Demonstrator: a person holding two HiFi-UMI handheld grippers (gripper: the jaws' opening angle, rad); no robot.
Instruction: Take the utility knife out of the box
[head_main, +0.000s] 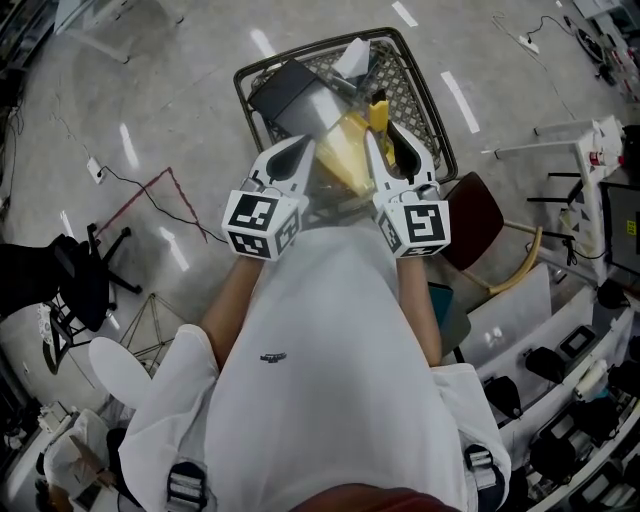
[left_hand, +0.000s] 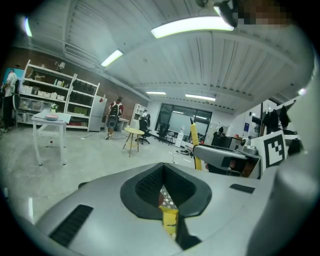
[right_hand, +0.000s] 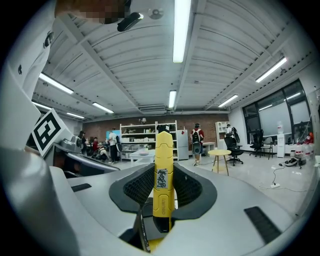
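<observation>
The right gripper (right_hand: 163, 187) squeezes the yellow utility knife (right_hand: 163, 165) and holds it straight up. Its white sticker has black writing too small to read. The left gripper (left_hand: 167, 192) pinches the yellow box (left_hand: 170, 220). A wire basket (head_main: 428, 100) sits behind.

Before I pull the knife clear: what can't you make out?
- Yellow plastic utility knife: lower end hidden inside the right gripper, right gripper view.
- Yellow-and-clear box: only a sliver shows in the left gripper, left gripper view.
- Wire basket contents: covered by both grippers, head view.
</observation>
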